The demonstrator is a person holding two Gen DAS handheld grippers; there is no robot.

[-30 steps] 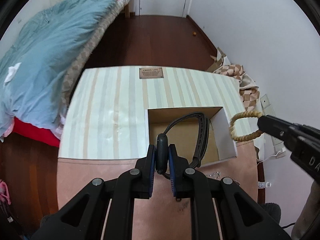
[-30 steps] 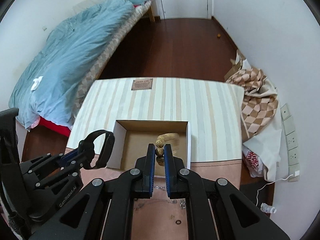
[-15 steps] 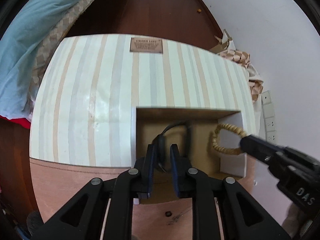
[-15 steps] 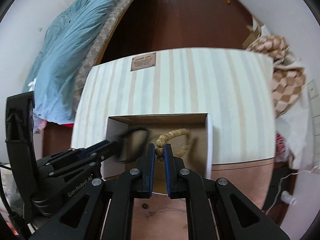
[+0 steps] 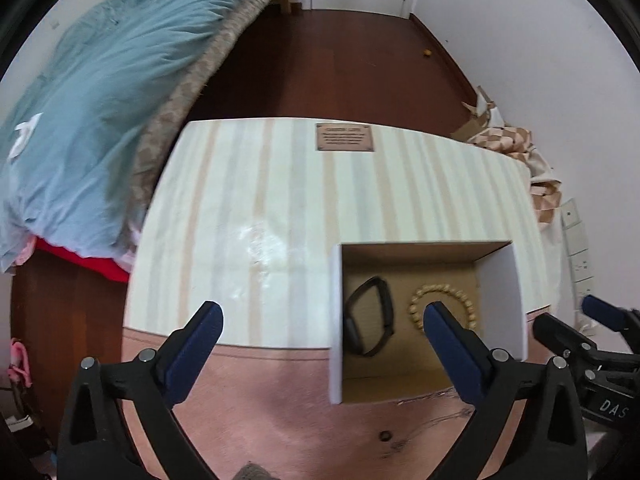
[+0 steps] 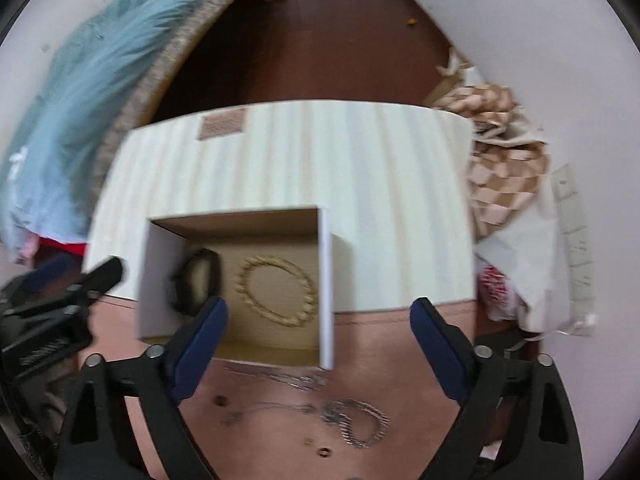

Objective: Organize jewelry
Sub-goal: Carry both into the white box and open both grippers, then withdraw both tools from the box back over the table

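Lettering "DAS" marks the right gripper [image 5: 592, 322]. Black wristband [image 5: 370, 316] and tan beaded bracelet [image 5: 442, 306] lie in the open cardboard box [image 5: 335, 320]. Both grippers' fingers [image 5: 204, 322] are opening, empty, above them

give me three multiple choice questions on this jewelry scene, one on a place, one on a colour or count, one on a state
1. Where does the beaded bracelet lie?
A. on the bed
B. inside the open box, beside the black band
C. on the pink tabletop

2. How many pieces of jewelry lie inside the box?
A. two
B. four
C. none

3. How does the right gripper stand?
A. shut on the bracelet
B. shut on the silver chain
C. jaws apart, holding nothing

Answers:
1. B, the right wrist view shows the bracelet flat on the box floor, to the right of the band.
2. A, only the band and the bracelet show in the box.
3. C, its blue pads stand wide with nothing between them, the jaws opening; the silver chain lies untouched on the tabletop.
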